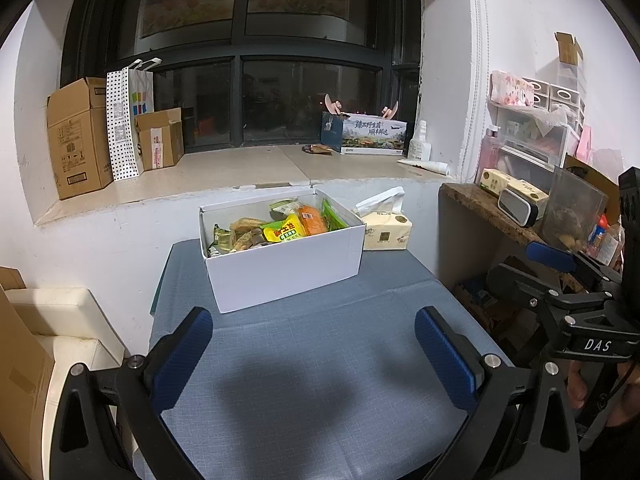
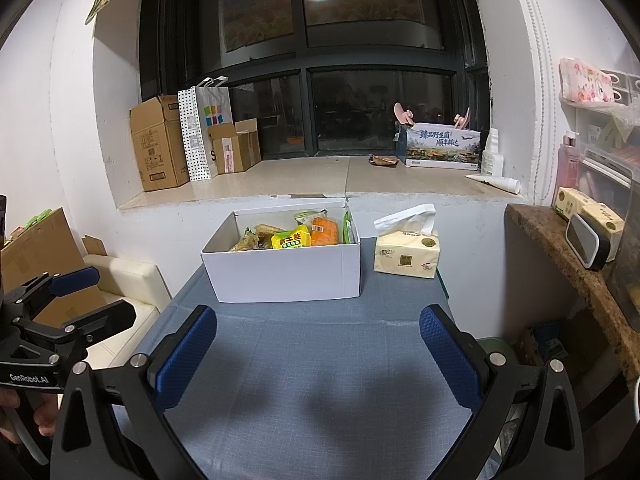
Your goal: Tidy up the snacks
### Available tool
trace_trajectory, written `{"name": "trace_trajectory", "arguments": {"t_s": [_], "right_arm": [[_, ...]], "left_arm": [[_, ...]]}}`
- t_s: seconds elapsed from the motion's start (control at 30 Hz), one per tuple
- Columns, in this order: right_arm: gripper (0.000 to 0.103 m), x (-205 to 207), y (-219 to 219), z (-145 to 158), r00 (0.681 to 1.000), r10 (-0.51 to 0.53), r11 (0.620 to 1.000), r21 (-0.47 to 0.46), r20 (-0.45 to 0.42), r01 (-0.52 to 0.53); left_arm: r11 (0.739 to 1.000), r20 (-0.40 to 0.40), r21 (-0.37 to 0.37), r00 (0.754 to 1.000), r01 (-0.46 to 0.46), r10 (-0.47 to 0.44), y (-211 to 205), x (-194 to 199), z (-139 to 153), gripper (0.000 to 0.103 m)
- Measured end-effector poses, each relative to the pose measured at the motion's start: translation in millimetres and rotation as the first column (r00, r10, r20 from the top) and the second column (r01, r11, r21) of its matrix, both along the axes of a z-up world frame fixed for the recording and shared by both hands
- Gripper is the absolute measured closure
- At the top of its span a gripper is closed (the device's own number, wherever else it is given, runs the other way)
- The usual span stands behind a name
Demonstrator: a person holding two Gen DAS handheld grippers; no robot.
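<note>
A white cardboard box stands at the far end of the blue-grey table. It holds several snack packets, among them a yellow one, an orange one and a green one. The box also shows in the right wrist view, with the yellow packet and orange packet. My left gripper is open and empty above the near table. My right gripper is open and empty, also short of the box.
A tissue pack sits right of the box. A window sill behind holds cardboard boxes, a paper bag and a printed box. A cluttered brown shelf is at the right. A cream seat is left.
</note>
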State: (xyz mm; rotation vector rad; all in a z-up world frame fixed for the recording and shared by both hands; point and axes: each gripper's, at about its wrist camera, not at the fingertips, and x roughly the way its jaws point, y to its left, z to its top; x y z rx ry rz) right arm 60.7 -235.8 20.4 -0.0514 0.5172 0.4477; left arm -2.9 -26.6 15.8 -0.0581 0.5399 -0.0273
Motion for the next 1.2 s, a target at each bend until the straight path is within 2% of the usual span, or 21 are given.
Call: {"name": "trace_trajectory", "arguments": {"t_s": [1.2], "right_arm": [[0.0, -1.8, 4.4, -4.0, 1.0, 0.0, 1.0, -0.007, -0.011, 0.0]], "left_arm": [[1.0, 0.009, 0.009, 1.0, 0.021, -0.021, -5.8, -1.7, 3.3, 0.0]]}}
